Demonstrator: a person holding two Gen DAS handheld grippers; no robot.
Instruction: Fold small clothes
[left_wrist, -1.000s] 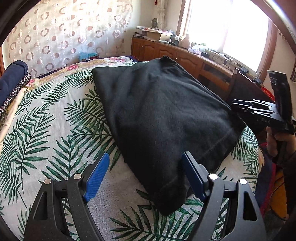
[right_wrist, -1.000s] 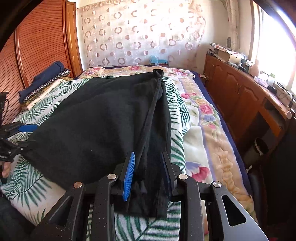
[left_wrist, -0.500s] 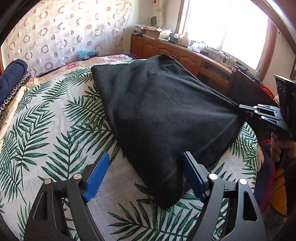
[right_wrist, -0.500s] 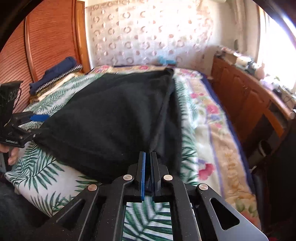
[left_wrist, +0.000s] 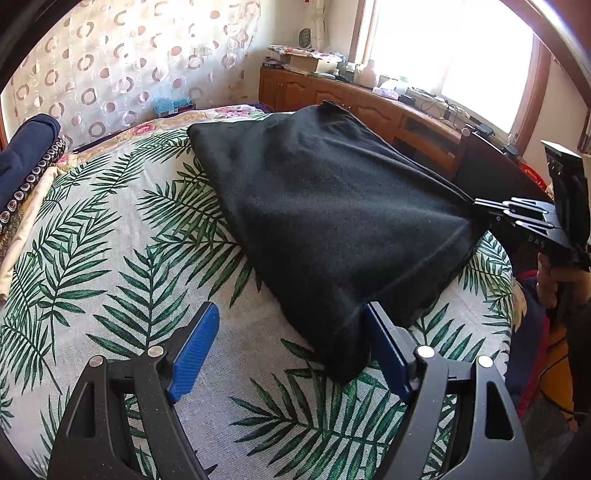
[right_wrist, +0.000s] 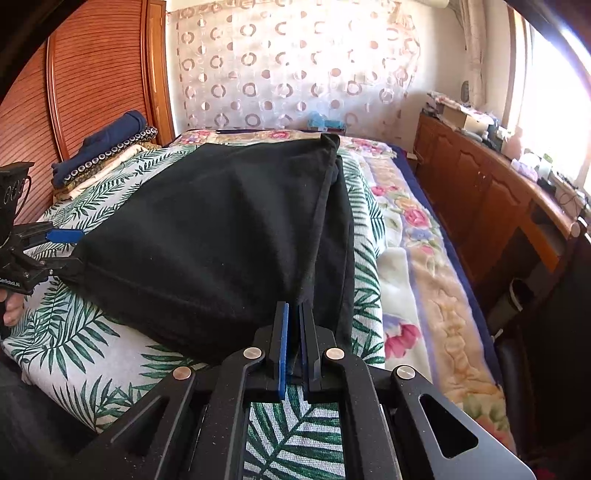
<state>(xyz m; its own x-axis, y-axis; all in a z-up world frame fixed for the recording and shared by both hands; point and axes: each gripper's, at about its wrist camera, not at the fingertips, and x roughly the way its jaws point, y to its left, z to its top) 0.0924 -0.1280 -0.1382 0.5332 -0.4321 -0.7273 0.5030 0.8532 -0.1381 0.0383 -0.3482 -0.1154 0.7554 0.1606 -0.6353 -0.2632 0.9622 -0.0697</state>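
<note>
A black garment lies on the palm-leaf bedspread; it also shows in the right wrist view. My left gripper is open, its blue pads astride the garment's near corner, the right pad touching the cloth. It shows at the left of the right wrist view. My right gripper is shut on the garment's near right corner and lifts it slightly. It shows at the right in the left wrist view, pinching the cloth.
Folded dark blue and patterned clothes are stacked by the wooden headboard. A floral blanket covers the bed's right side. A wooden cabinet with clutter runs under the window. A patterned curtain hangs behind.
My right gripper closed on the garment's corner and lifted it, pulling the cloth taut. My left gripper stayed open at the other near corner.
</note>
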